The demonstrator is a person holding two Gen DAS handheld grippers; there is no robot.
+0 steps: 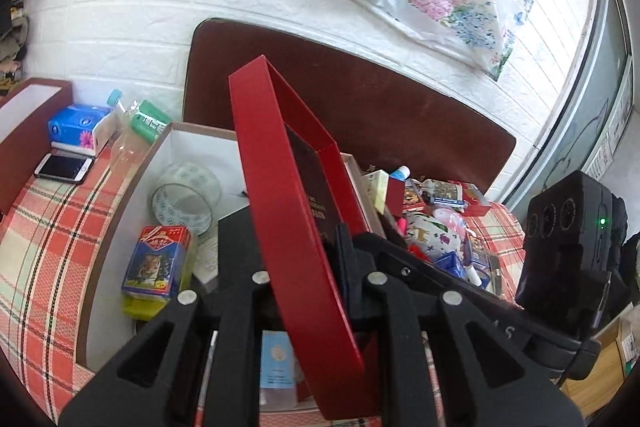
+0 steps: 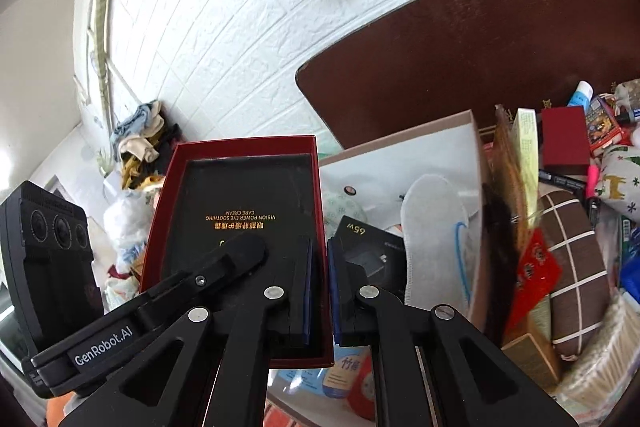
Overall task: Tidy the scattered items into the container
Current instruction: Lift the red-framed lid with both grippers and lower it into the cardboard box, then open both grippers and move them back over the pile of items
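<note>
A red box lid [image 1: 292,227] with a black inner face and gold lettering is held up on edge above the open white-lined container [image 1: 192,147]. My left gripper [image 1: 320,267] is shut on its side wall. My right gripper [image 2: 322,267] is shut on the lid's right wall [image 2: 320,219], its inner face [image 2: 240,211] towards the camera. The left gripper's finger [image 2: 236,255] shows inside the lid. In the container lie a tape roll [image 1: 186,197], a blue card box [image 1: 158,261], a black 65W charger box [image 2: 368,247] and a white insole [image 2: 436,227].
A heap of scattered items [image 1: 432,223] lies right of the container on the plaid cloth [image 1: 48,247]. A dark brown chair back [image 1: 360,107] stands behind. A phone [image 1: 64,167], tissue packs [image 1: 74,125] and bottles [image 1: 132,131] lie at the left. A white brick wall is behind.
</note>
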